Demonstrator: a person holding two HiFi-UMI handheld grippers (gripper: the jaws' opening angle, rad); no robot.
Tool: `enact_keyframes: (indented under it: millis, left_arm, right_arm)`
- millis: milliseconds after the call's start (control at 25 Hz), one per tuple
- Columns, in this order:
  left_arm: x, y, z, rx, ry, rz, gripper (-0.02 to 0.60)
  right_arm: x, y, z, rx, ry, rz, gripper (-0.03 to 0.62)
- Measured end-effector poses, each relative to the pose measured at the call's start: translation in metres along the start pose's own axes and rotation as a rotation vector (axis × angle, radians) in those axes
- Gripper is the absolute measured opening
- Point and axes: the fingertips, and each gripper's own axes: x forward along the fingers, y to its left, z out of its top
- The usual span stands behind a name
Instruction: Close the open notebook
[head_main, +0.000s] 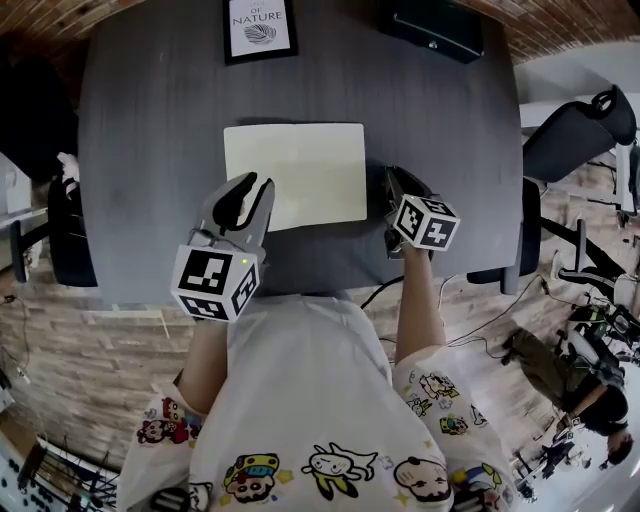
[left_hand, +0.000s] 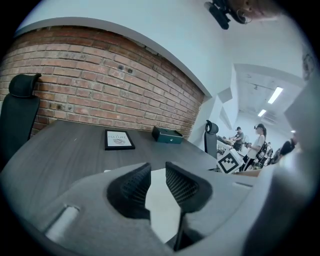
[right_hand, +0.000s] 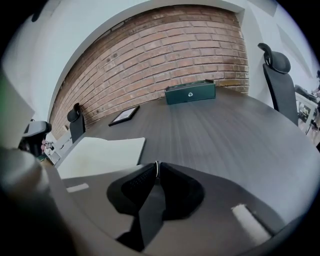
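At the near edge of the desk (head_main: 150, 150), the right hand-held gripper (right_hand: 156, 167) is holding its jaws almost together, with only a thin pale sliver showing between the tips. It is sitting just right of the notebook (head_main: 300, 170), which is lying flat mid-desk, pale face up. The left hand-held gripper (left_hand: 157, 172) is hovering over the notebook's near left corner, jaws apart and empty. Beyond, a framed picture (head_main: 259, 28) and a dark green box (right_hand: 190, 93) are sitting by the brick wall.

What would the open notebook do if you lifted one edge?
The notebook looks thin and lies flat, so its pages would probably bend and flop. It likely feels light. On the smooth table, a push may slide it.
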Motion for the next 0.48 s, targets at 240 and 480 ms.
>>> enact_keyframes:
  millis: [240, 480]
  left_arm:
    - [-0.005, 0.003, 0.003, -0.003, -0.012, 0.008, 0.083]
    - [-0.014, 0.005, 0.005, -0.001, -0.026, 0.016, 0.083]
  right_arm:
    - [-0.006, 0.008, 0.006, 0.006, -0.021, 0.019, 0.046]
    - [-0.018, 0.021, 0.013, -0.005, -0.063, 0.042, 0.043]
